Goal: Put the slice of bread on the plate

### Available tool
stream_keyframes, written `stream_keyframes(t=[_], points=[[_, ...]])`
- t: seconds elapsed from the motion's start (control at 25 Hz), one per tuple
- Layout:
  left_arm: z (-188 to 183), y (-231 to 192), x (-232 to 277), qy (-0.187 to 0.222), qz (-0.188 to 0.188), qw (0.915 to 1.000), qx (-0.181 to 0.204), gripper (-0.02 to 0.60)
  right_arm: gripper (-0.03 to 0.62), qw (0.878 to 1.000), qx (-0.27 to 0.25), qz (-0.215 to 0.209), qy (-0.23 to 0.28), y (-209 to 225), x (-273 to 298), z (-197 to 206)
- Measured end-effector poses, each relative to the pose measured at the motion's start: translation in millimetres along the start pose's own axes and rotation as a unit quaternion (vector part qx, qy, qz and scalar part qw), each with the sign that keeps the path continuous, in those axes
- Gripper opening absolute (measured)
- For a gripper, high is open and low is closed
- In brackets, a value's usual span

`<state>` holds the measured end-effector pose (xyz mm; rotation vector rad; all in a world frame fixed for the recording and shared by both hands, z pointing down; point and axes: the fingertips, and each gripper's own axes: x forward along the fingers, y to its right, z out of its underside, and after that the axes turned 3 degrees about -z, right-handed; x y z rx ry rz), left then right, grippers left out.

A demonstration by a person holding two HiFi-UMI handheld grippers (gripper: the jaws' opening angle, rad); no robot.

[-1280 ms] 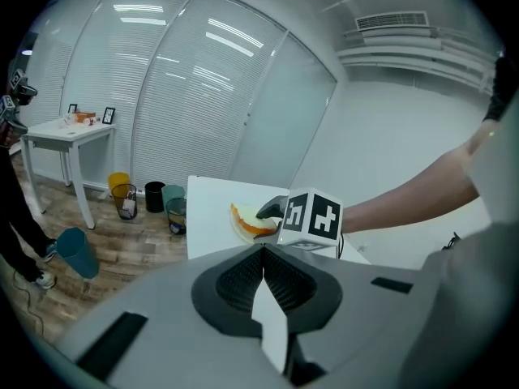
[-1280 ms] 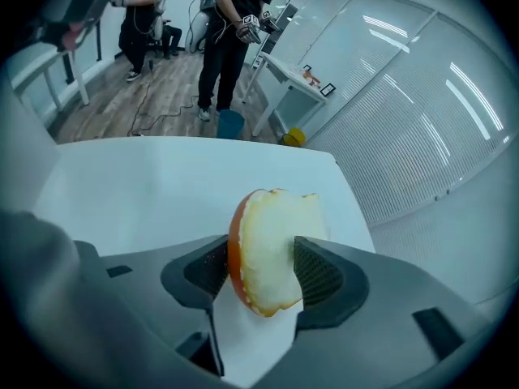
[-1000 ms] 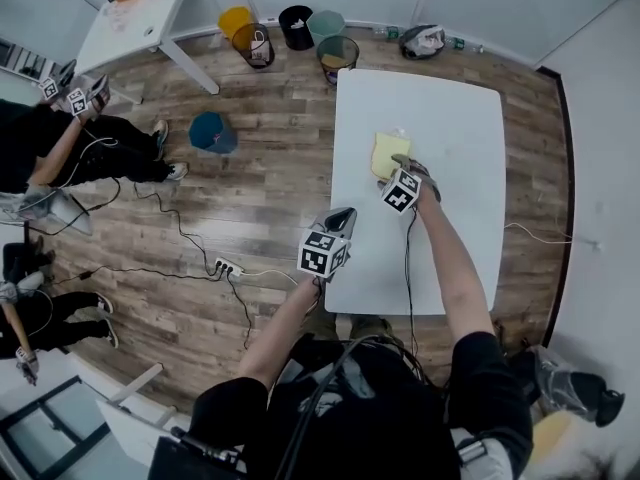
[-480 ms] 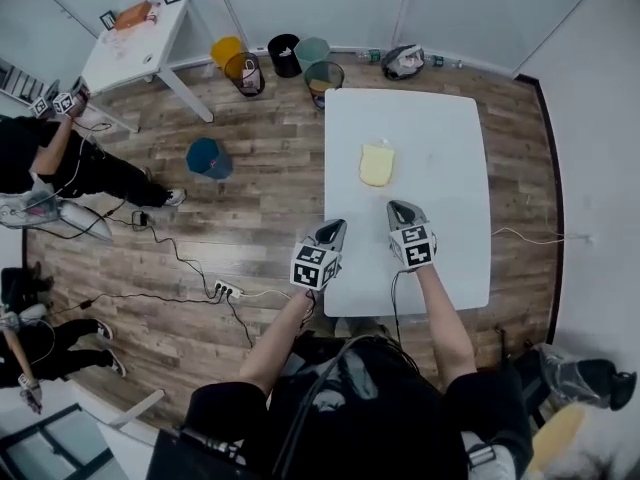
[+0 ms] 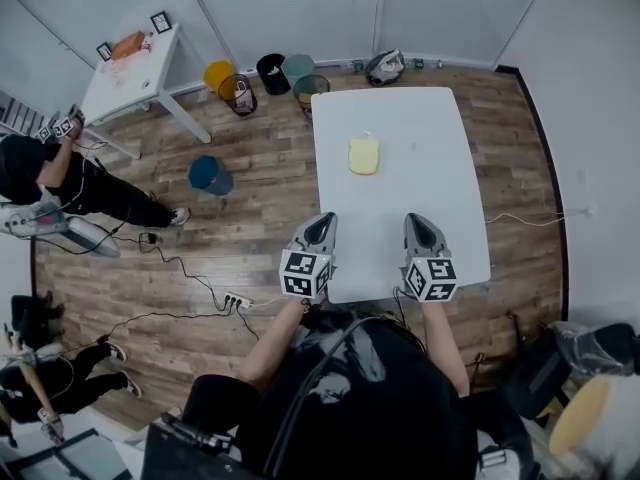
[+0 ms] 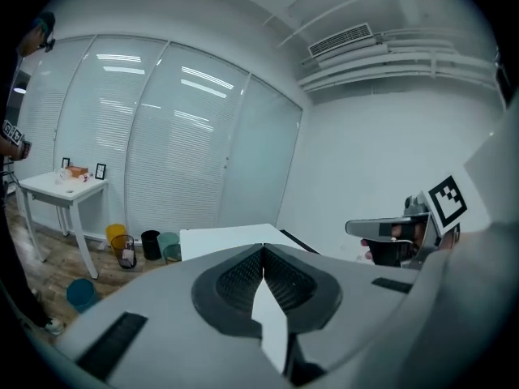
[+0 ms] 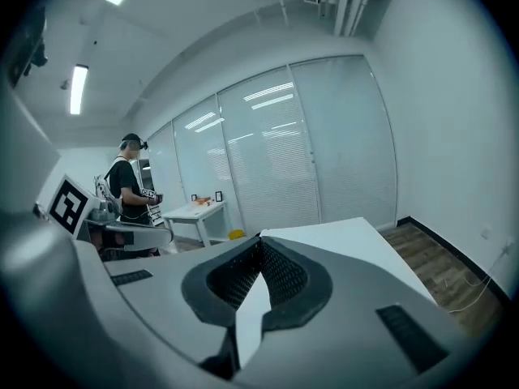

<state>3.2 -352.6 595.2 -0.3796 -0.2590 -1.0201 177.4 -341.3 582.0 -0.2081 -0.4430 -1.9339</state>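
The white tabletop [image 5: 430, 158] fills the middle. The left tool [image 5: 323, 221] and right tool [image 5: 418, 220] hover over its near edge, both clenched on nothing. The slice of bread [image 5: 363, 155] lies farther up the tabletop, well apart from both.
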Motion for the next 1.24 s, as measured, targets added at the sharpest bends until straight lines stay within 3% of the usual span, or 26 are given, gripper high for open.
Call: stream_keyframes(t=[0.24,0.76,1.24], points=[[-15.5,11.3,-10.0,0.017,-0.002,0.9996,0.024,0.008,0.006,0.999,-0.005,-0.026,0.019,-23.5,-4.4,-7.4],[-19.5,11.0,-25.2,0.030,-0.026,0.9990,0.019,0.008,0.006,0.999,-0.022,-0.033,0.028,-26.1,-14.2,-21.3],[-18.7,15.2,-21.6,0.027,-0.021,0.9992,0.020,0.008,0.006,0.998,-0.026,-0.048,0.023,-35.3,-8.9,-19.5]])
